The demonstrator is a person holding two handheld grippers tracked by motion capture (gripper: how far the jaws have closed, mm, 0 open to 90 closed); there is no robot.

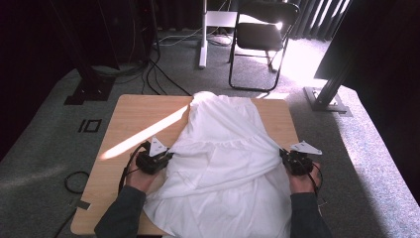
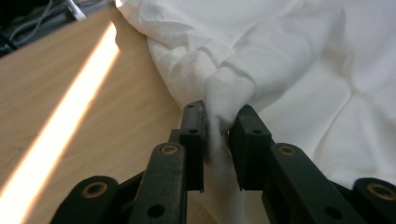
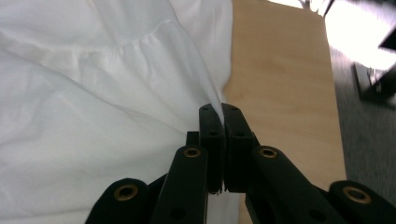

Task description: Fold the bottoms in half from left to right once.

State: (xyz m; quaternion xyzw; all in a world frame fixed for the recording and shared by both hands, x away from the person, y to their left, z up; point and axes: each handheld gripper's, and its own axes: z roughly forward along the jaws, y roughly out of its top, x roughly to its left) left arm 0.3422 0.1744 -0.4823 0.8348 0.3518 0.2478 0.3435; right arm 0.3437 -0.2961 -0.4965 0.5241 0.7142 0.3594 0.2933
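White cotton, soft and light, the dress [image 1: 223, 163] lies spread down the middle of the wooden table [image 1: 138, 111]. The left gripper [image 1: 171, 154] pinches a bunched fold at its left edge; the right gripper [image 1: 283, 153] is clamped tight on its right edge. It will sag and slip, so seams give the surest hold.

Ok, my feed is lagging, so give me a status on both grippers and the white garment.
Left gripper clamped on a bunch of white garment at its left edge. Right gripper shut on the right edge. Cloth taut between them over the wooden table. Nothing in the way.
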